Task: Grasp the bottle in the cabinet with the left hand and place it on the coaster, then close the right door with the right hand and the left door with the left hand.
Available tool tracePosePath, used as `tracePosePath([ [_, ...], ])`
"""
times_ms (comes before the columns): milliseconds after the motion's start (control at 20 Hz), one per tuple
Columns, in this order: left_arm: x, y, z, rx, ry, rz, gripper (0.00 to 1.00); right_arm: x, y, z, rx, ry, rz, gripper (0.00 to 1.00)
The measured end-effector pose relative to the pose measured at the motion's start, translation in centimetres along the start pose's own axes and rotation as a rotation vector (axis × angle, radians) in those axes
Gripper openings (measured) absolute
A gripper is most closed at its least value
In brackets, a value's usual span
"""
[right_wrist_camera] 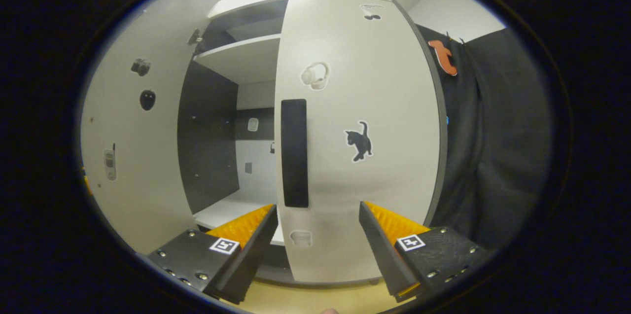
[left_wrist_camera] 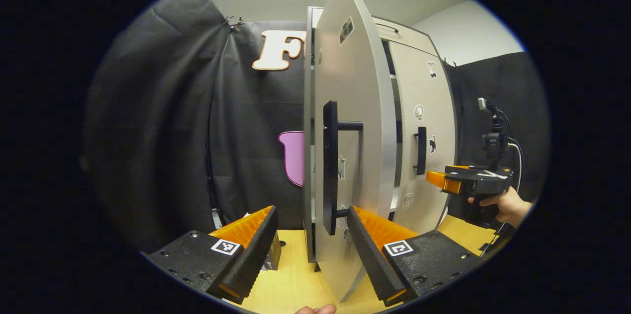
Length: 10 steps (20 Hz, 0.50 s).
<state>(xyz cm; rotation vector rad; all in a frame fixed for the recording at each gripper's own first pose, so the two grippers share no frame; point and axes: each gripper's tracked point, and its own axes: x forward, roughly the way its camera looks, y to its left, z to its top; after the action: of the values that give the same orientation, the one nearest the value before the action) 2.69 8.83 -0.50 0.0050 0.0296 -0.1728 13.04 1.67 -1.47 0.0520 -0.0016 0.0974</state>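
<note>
The cabinet's left door (left_wrist_camera: 352,107) stands half open, edge-on to me, with its black bar handle (left_wrist_camera: 330,166) facing me. My left gripper (left_wrist_camera: 311,209) is open, one finger on each side of the handle's lower end, not pressing on it. The right door (right_wrist_camera: 365,122) lies flat against the cabinet front, its black handle (right_wrist_camera: 294,152) just ahead of my open right gripper (right_wrist_camera: 316,205). In the left gripper view the right gripper (left_wrist_camera: 435,179) hovers in front of the right door (left_wrist_camera: 426,107), held by a hand (left_wrist_camera: 508,205).
The cabinet stands on a light wooden table (left_wrist_camera: 291,284). Bare shelves (right_wrist_camera: 231,210) show through the gap beside the open left door (right_wrist_camera: 133,156). A small dark object (left_wrist_camera: 274,256) sits on the table behind my left finger. Black cloth walls close in both sides.
</note>
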Motion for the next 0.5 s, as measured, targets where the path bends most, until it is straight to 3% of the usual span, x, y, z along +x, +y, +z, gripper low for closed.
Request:
tracePosePath([
  [50, 0.3, -0.8, 0.0, -0.005, 0.002, -0.013, 0.86, -0.7, -0.2, -0.2, 0.003, 0.006, 0.004, 1.0],
  [100, 0.7, -1.6, 0.0, -0.01, -0.002, -0.022, 0.91, -1.4, -0.3, -0.3, 0.008, 0.009, 0.01, 1.0],
  [150, 1.0, -2.4, 0.0, -0.013, -0.006, -0.028, 0.86, -1.9, -0.7, -0.4, 0.006, 0.012, 0.016, 1.0],
  [200, 1.3, -3.0, -0.1, -0.021, -0.008, -0.03, 0.91, -2.5, -1.2, -0.6, -0.002, 0.018, 0.014, 1.0],
  [400, 2.3, -5.2, -0.2, -0.051, -0.013, -0.045, 0.86, -4.1, -4.1, -0.7, 0.002, 0.033, -0.007, 0.97],
  [500, 2.9, -6.1, -0.2, -0.053, -0.017, -0.043, 0.91, -4.7, -5.2, -1.0, 0.01, 0.047, -0.016, 1.0],
])
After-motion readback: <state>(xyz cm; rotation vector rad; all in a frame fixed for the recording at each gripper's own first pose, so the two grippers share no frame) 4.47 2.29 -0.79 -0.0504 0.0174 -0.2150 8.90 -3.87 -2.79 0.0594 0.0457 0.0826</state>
